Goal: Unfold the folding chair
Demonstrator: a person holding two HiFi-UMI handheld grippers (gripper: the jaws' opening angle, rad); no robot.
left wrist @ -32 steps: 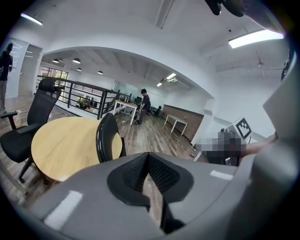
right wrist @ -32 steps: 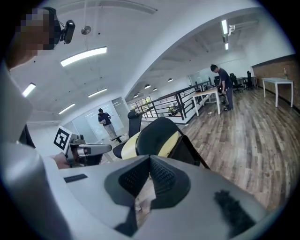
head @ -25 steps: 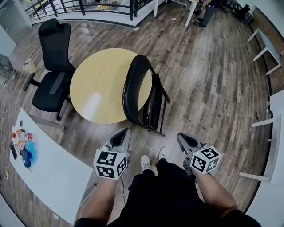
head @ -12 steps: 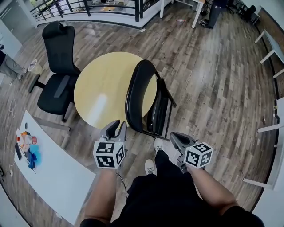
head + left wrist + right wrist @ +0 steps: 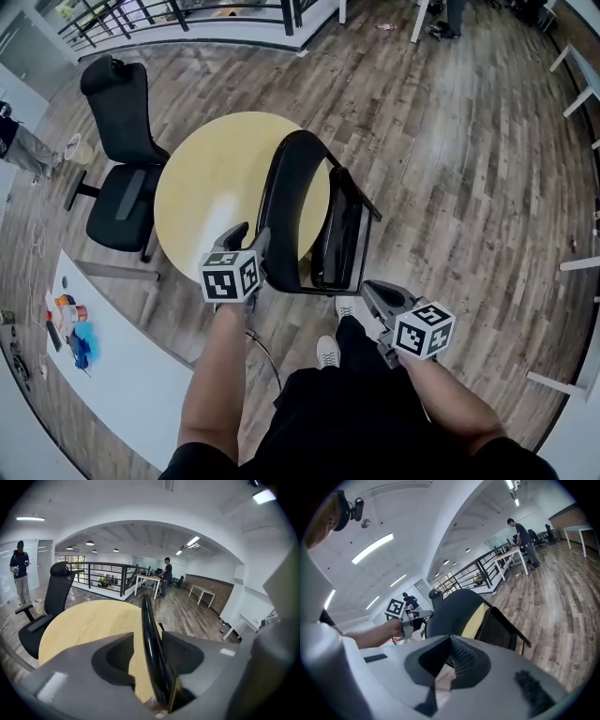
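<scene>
Now the left tool is at the centre of the head view, up against the folding chair. A second ago it hung lower in the frame, short of the chair.

- Left tool: its jaws have just been opening and stand spread. In the left gripper view the black backrest rim runs up between them, nearer the right-hand jaw. The pads do not look pressed on it, so I log no grip yet.
- Folding chair: at frame centre, standing on the floor at the right edge of the round yellow surface. It is not yet unfolded; the seat panel lies near upright against the frame. I cannot tell whether it leans on the surface.
- Right tool: lower right of the chair, near its bottom rail but apart from it. Its jaws are pressed together with nothing between them.

Judgement: the approach is done on the left side. Closing on the rim would steady the backrest; the seat has yet to be swung down.
</scene>
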